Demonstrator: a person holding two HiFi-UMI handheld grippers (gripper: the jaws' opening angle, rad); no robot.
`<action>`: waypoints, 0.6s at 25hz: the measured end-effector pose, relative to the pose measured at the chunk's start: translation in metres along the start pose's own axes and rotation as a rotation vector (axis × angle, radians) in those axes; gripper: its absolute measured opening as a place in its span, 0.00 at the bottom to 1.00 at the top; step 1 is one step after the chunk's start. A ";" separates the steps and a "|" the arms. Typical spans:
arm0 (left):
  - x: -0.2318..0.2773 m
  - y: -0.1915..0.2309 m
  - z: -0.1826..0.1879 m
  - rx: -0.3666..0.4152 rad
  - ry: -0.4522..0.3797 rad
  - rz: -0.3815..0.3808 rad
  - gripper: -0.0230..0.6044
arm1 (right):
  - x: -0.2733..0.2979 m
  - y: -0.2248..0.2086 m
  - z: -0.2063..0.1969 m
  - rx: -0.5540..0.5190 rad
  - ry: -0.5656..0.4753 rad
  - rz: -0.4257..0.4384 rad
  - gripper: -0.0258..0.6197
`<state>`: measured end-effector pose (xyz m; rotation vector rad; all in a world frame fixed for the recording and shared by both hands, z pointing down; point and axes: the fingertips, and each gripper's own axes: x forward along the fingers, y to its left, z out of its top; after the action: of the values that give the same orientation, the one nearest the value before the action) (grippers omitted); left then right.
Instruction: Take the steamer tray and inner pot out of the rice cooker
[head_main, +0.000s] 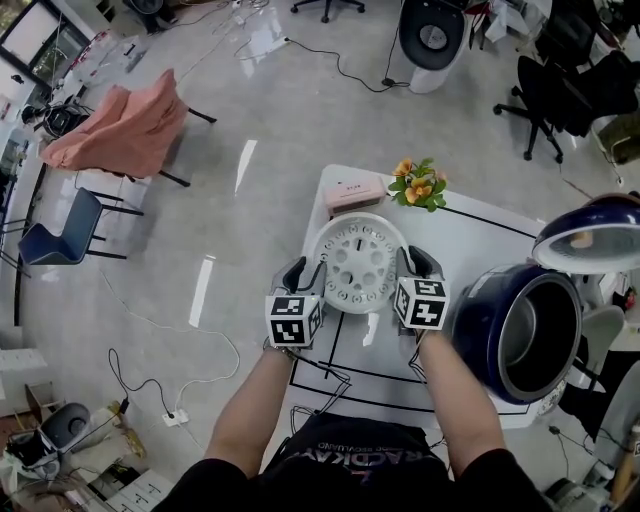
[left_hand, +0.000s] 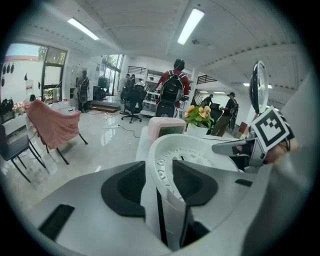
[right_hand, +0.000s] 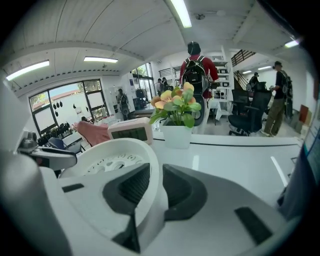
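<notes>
Okay, far left: a chair (head_main: 125, 130) draped in pink cloth stands on the floor, well apart from the worktop (head_main: 480, 235).

Next, the left tongs (head_main: 305, 272) sit at the left rim of the steamer tray (head_main: 358, 265). In the left gripper view the rim wall stands between the pads, but the jaws are spread and look released, not clamping.

The white, perforated steamer tray is out of the cooker, at the worktop's left end and level between both tongs. Can't tell whether it rests on the surface or hangs just above it.

Behind the tray are a pink clock (head_main: 355, 192) and a flower pot (head_main: 418, 185), side by side near the far edge.

On the tray's right rim the right tongs (head_main: 415, 265) are clenched, pads tight on both sides of the wall.

Far right, the dark blue rice cooker (head_main: 470, 320) has its lid (head_main: 590, 235) swung up. The inner pot (head_main: 522, 345) sits inside it, untouched.
</notes>
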<state>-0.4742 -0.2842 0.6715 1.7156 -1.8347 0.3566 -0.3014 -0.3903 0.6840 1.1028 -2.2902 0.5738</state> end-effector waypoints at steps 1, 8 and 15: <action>-0.001 -0.002 0.001 0.009 -0.002 -0.003 0.33 | -0.002 -0.001 0.001 -0.010 -0.009 -0.007 0.15; -0.017 -0.019 0.025 0.052 -0.058 -0.018 0.39 | -0.025 0.002 0.019 -0.012 -0.091 0.001 0.19; -0.055 -0.064 0.065 0.093 -0.136 -0.093 0.47 | -0.079 0.029 0.065 -0.004 -0.238 0.081 0.32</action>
<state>-0.4277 -0.2852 0.5759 1.9241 -1.8515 0.2980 -0.3008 -0.3655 0.5807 1.1332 -2.5481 0.4904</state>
